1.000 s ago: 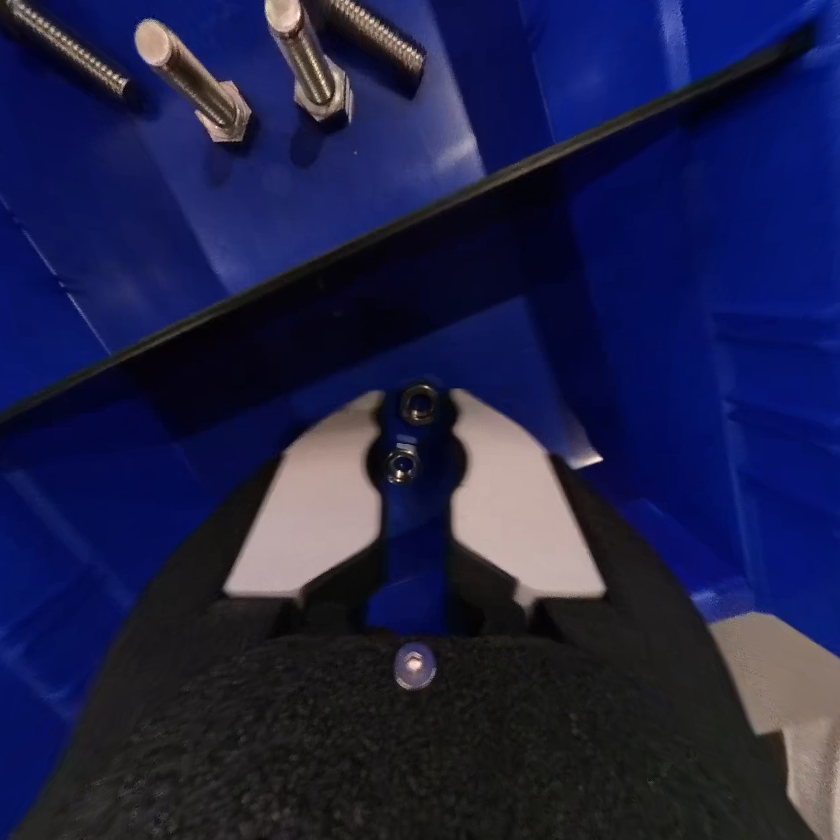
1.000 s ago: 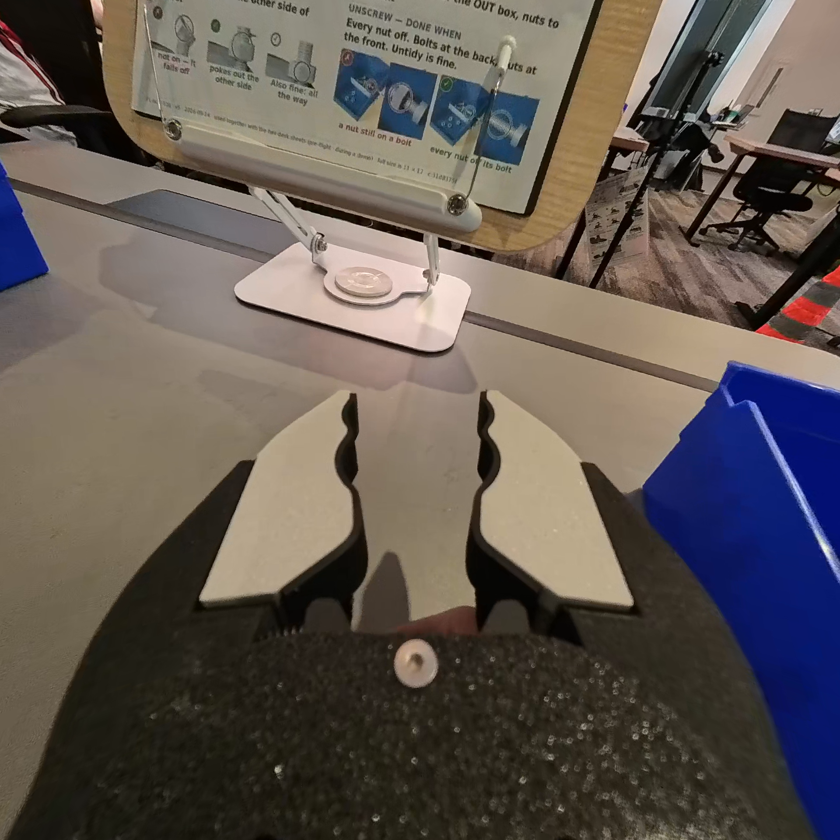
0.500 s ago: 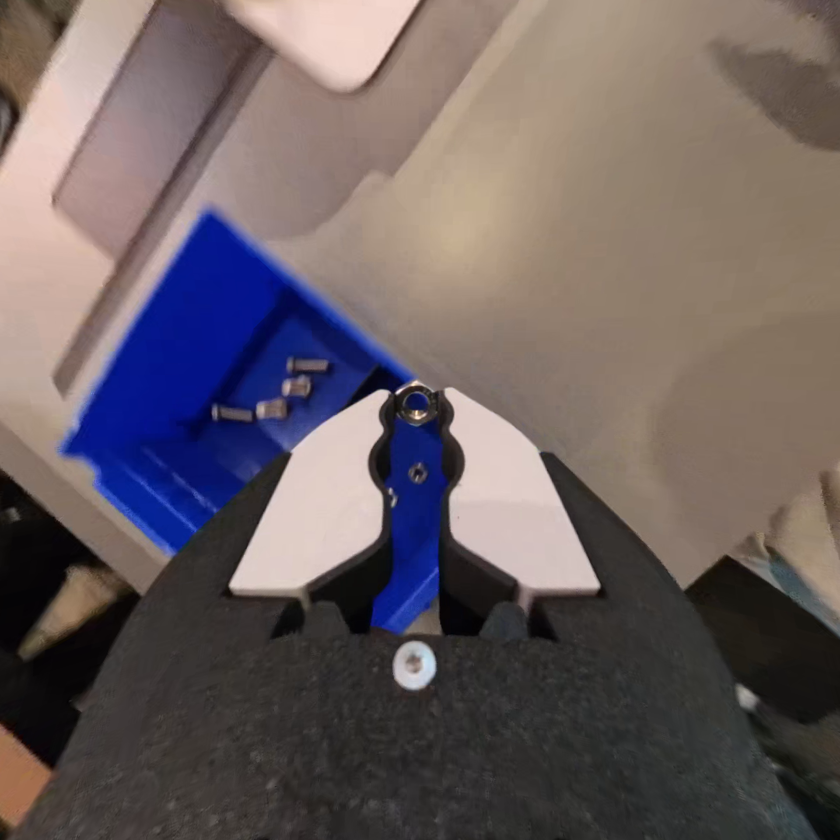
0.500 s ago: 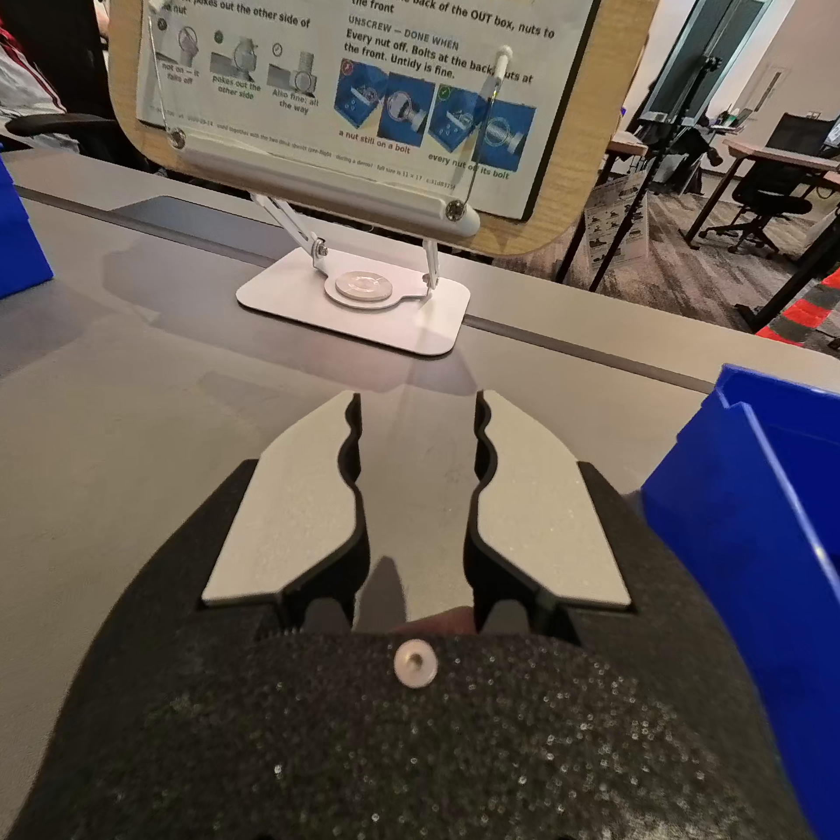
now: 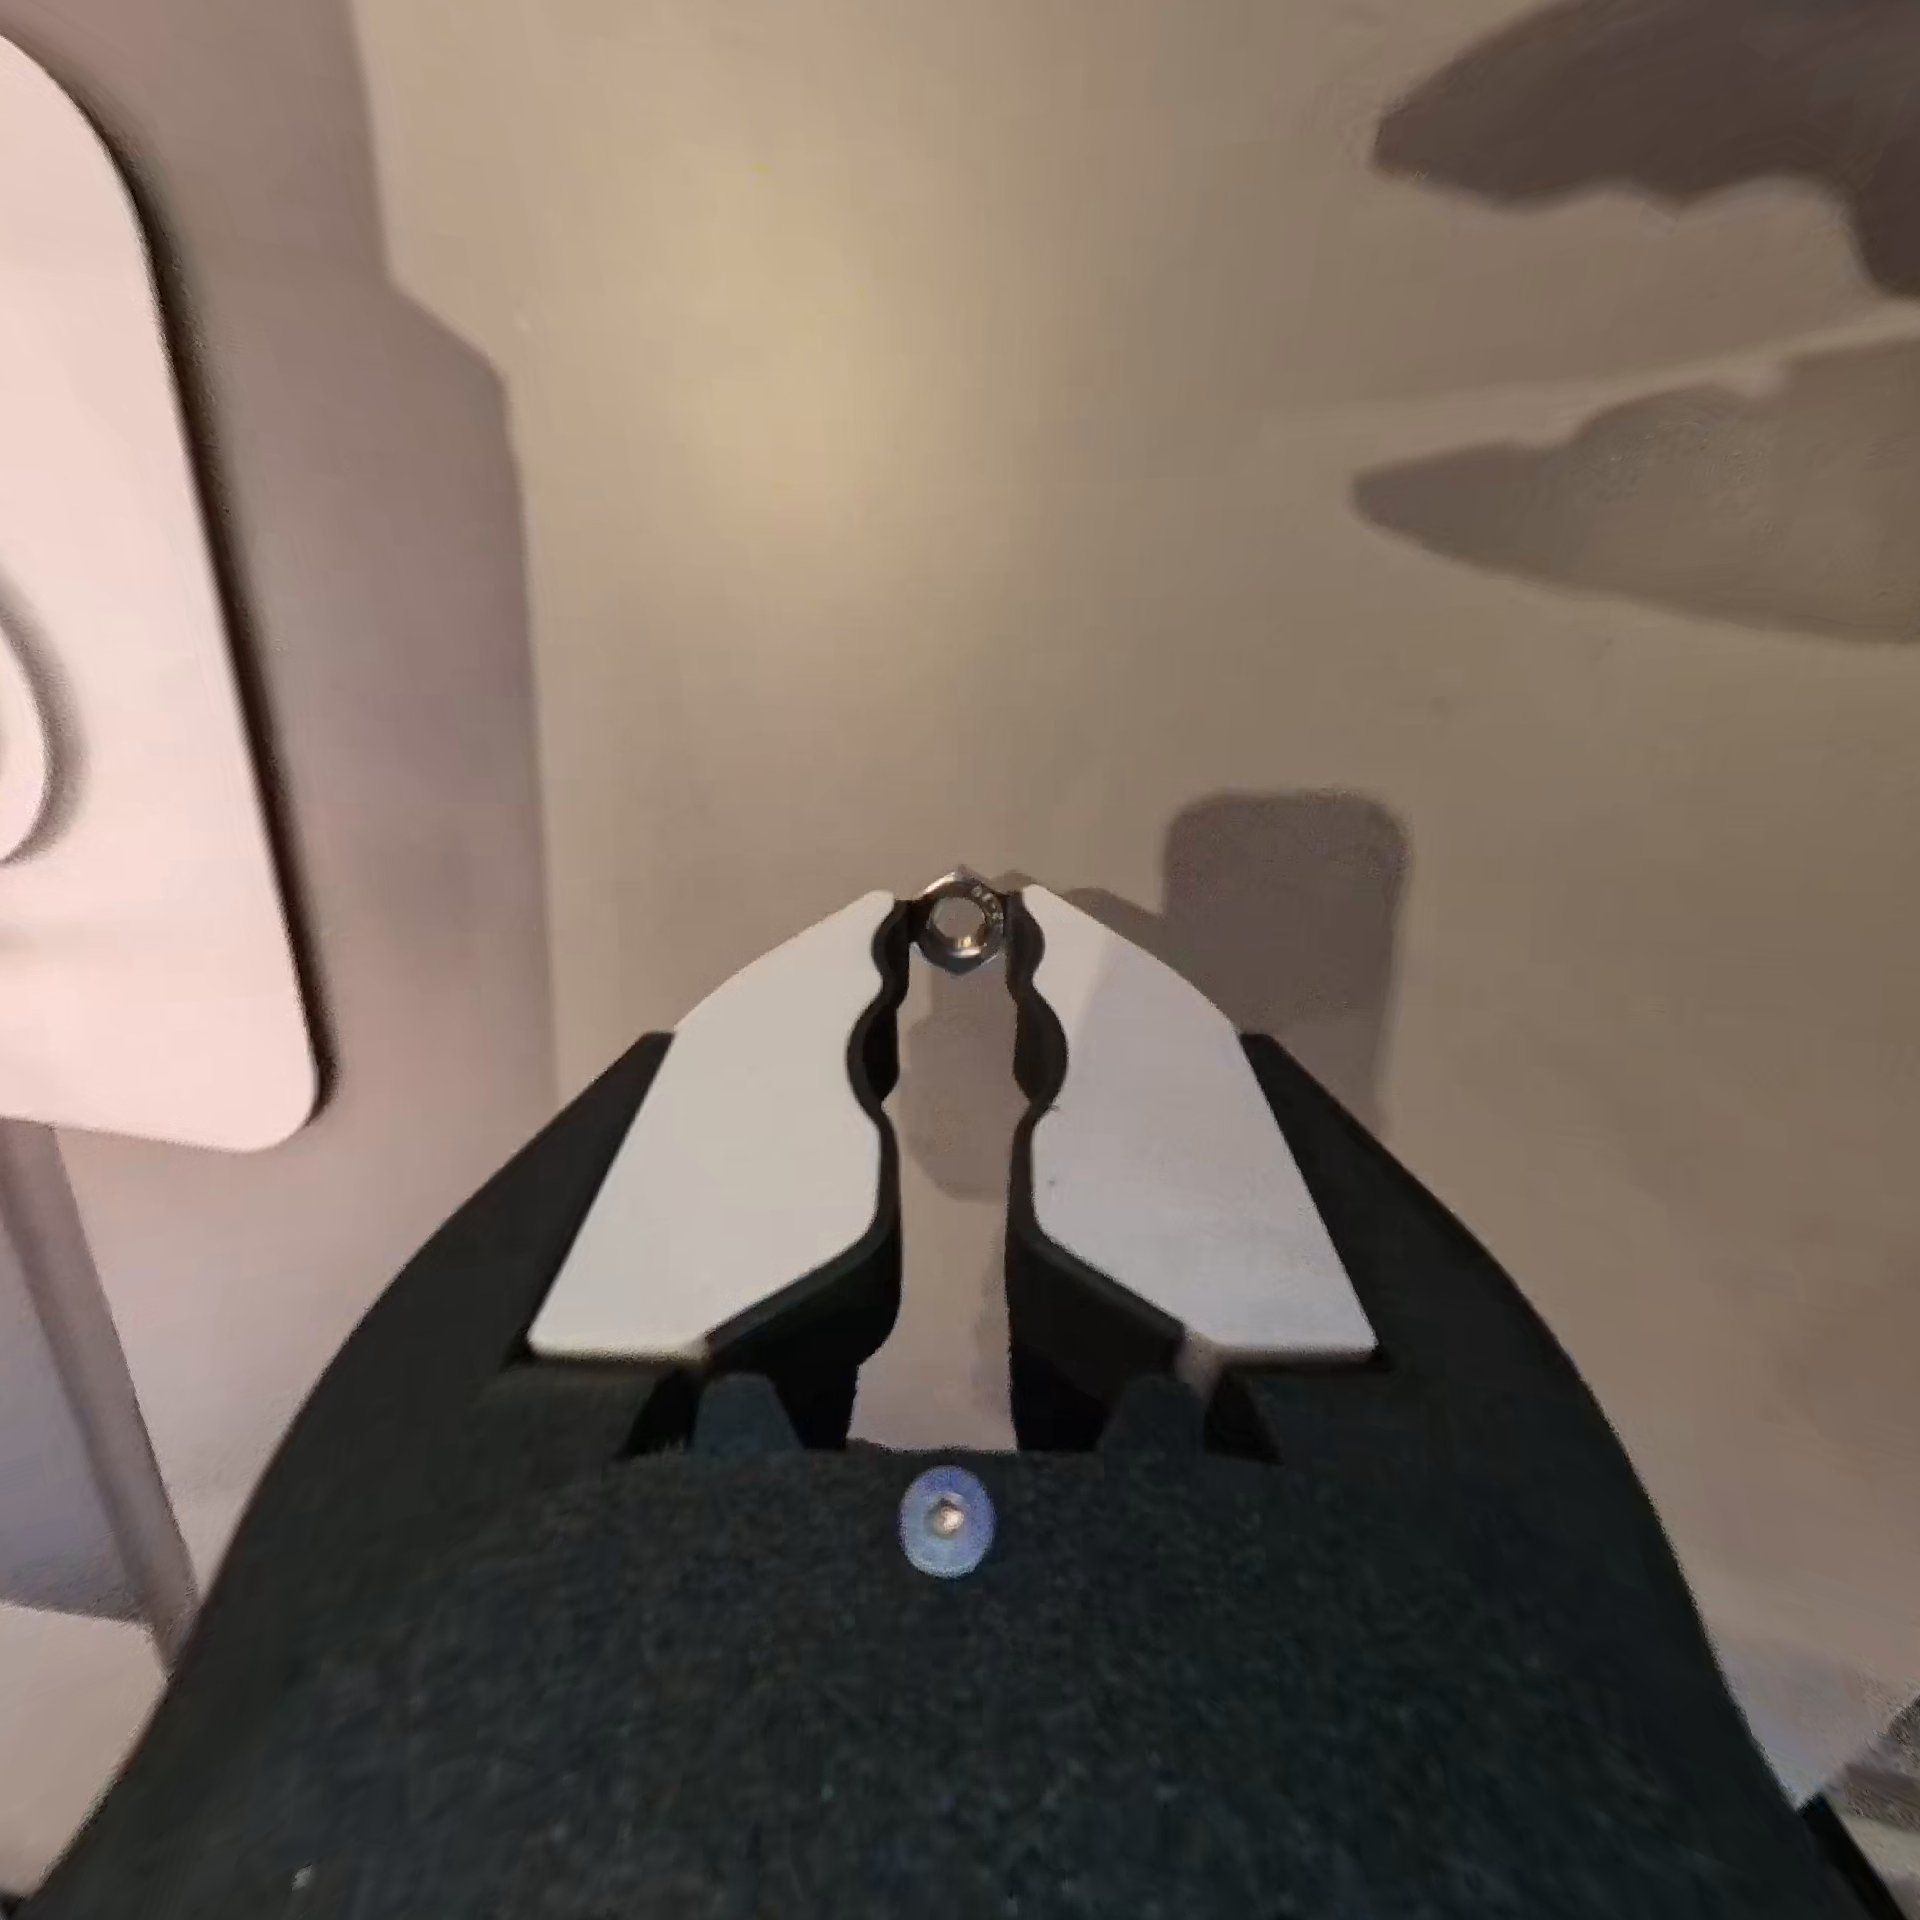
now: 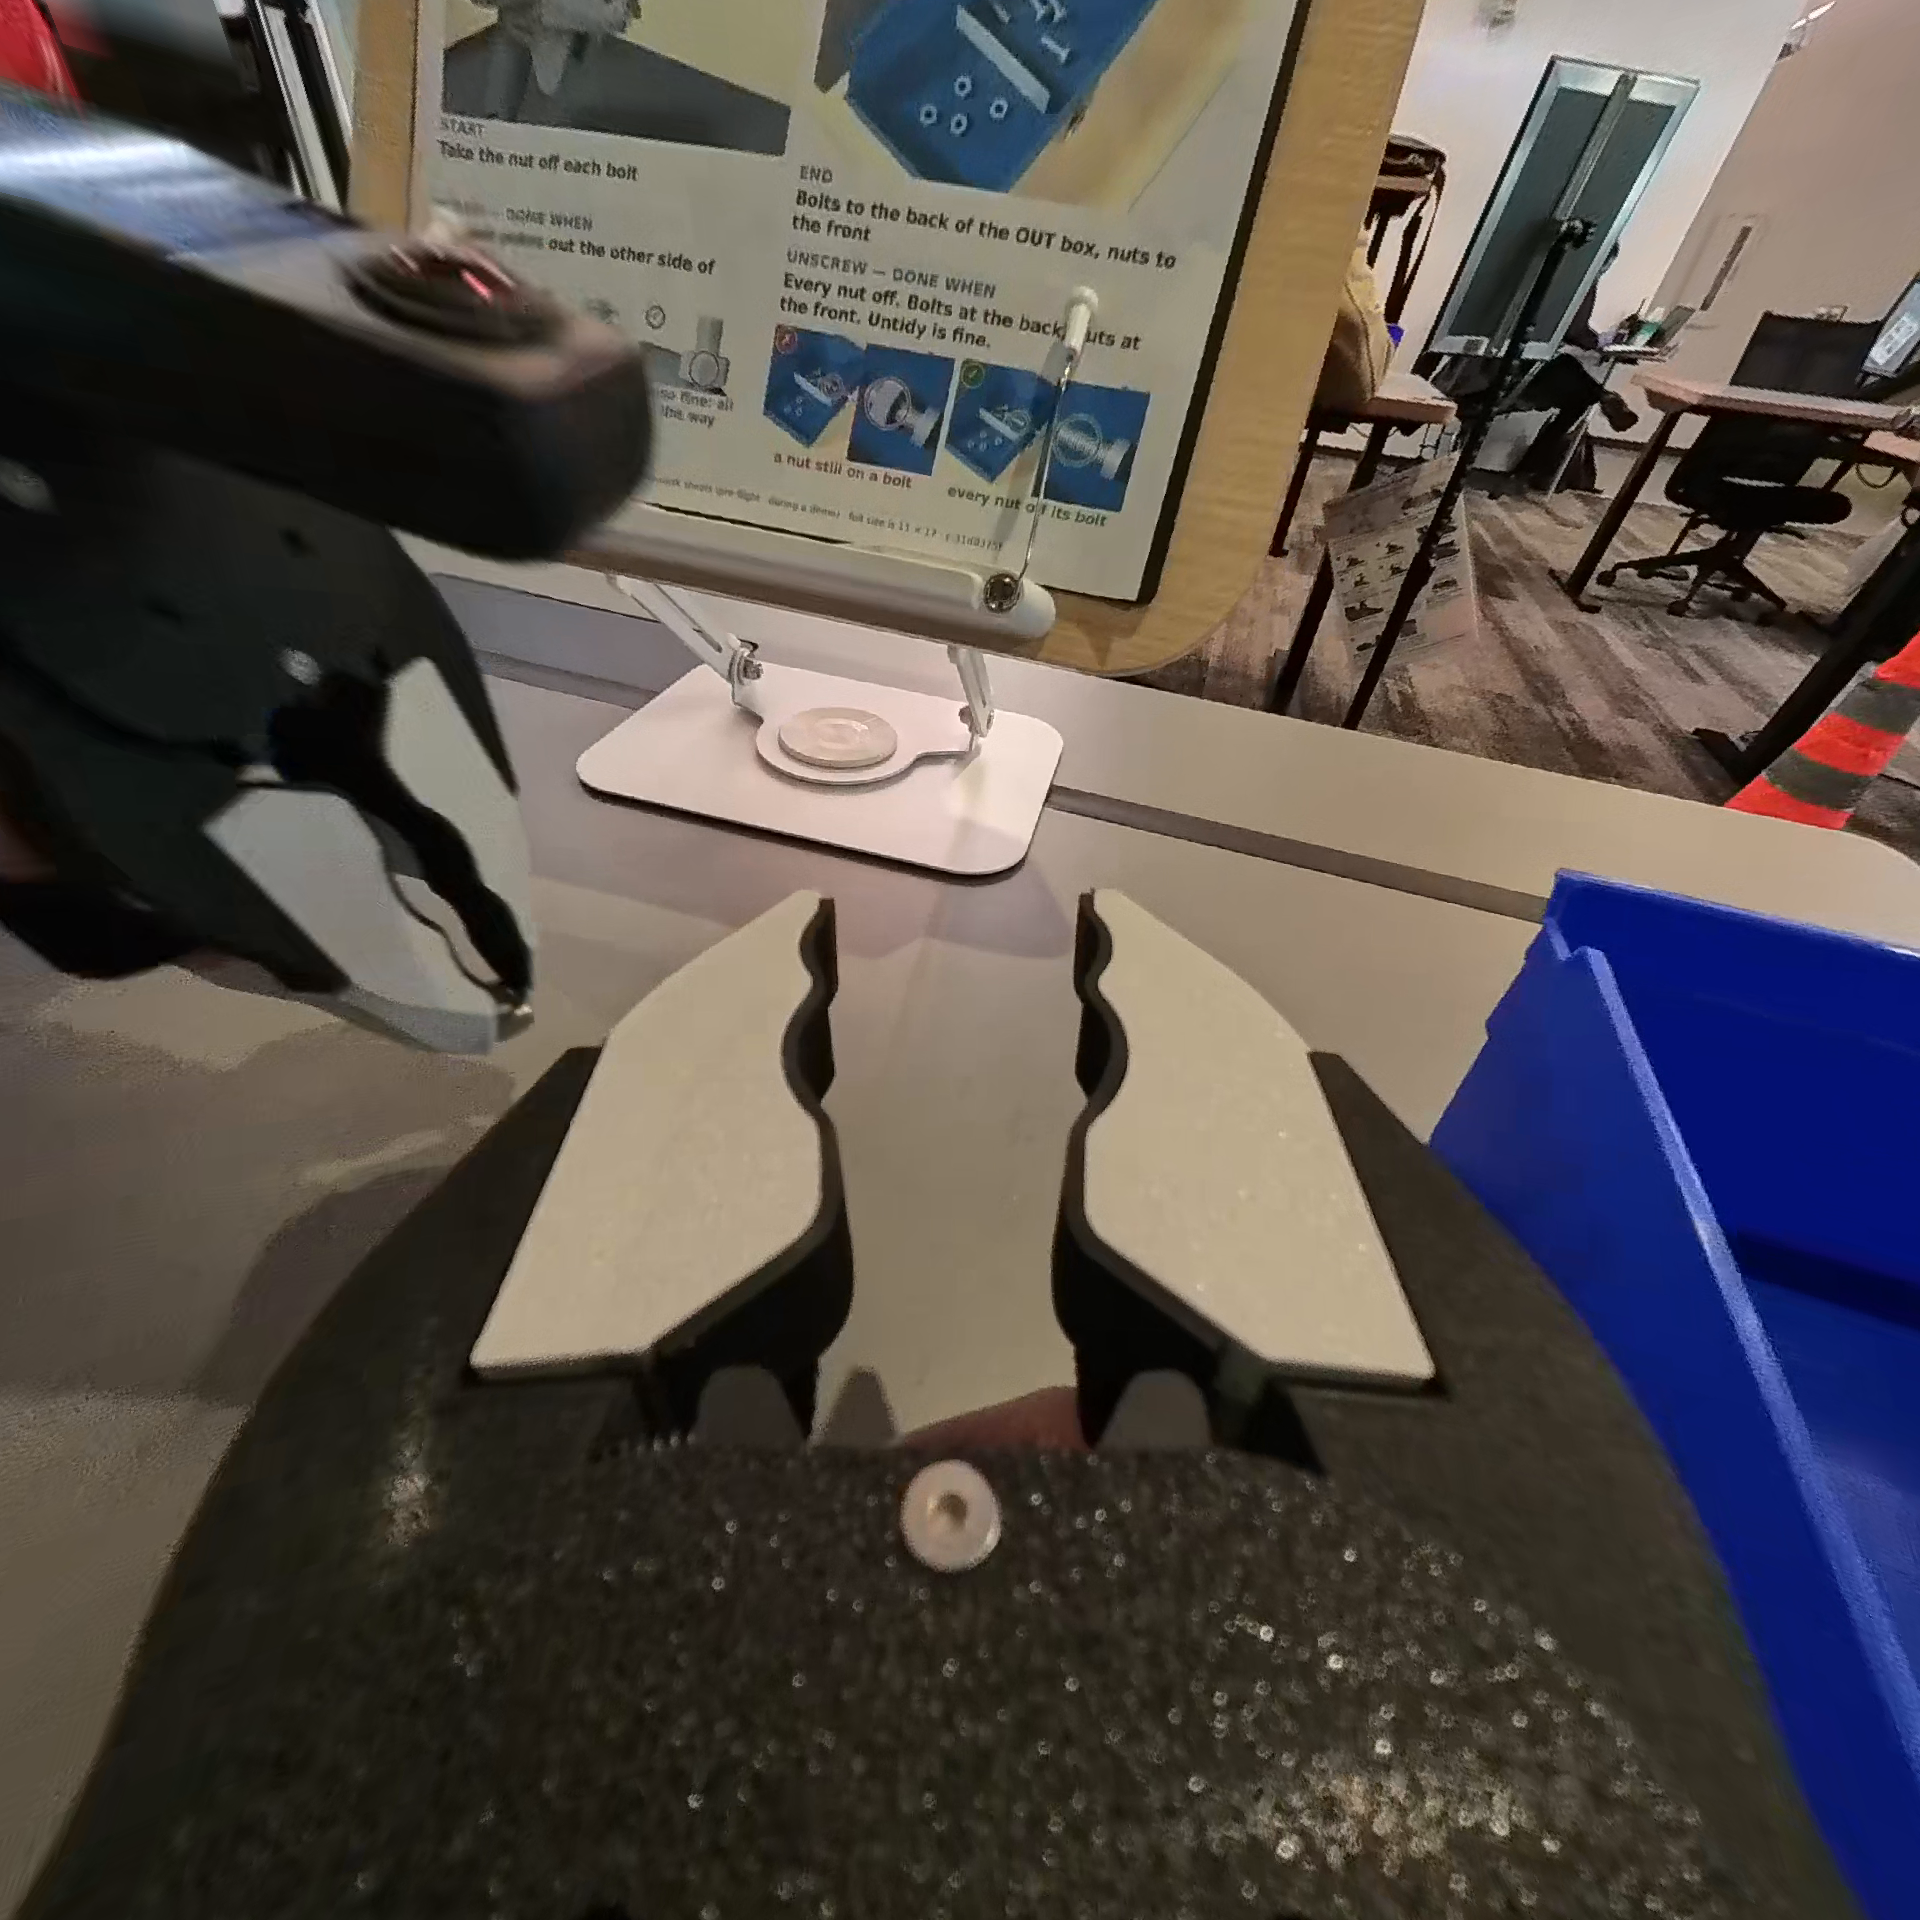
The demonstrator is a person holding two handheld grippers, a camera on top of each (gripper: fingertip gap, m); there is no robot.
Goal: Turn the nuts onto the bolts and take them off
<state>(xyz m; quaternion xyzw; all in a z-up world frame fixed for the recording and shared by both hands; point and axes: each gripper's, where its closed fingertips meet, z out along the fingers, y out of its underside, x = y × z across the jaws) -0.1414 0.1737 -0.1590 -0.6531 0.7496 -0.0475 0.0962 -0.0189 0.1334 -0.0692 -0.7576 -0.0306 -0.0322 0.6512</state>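
My left gripper [image 5: 961,914] is shut on a small steel hex nut [image 5: 961,928] pinched at its fingertips, held above the grey table [image 5: 1039,416]. No bolt is in view. In the right wrist view the left gripper [image 6: 504,1003] comes in from the left, pointing down and to the right, with the nut at its tip, just left of my right gripper. My right gripper [image 6: 951,914] is open and empty, low over the table. A blue bin [image 6: 1714,1195] stands right beside the right gripper; its inside is mostly hidden.
A white stand base [image 6: 831,769] holds an instruction board [image 6: 831,291] at the back of the table; the base also shows at the left edge of the left wrist view [image 5: 125,727]. Chairs and desks [image 6: 1745,488] stand beyond the table. My hands' fingertips stand some 15 centimetres from each other.
My left gripper has lifted the nut out of the blue bin with the bolts and swung over the bare table, coming into the right wrist view. My right gripper has stayed open, rising slightly.
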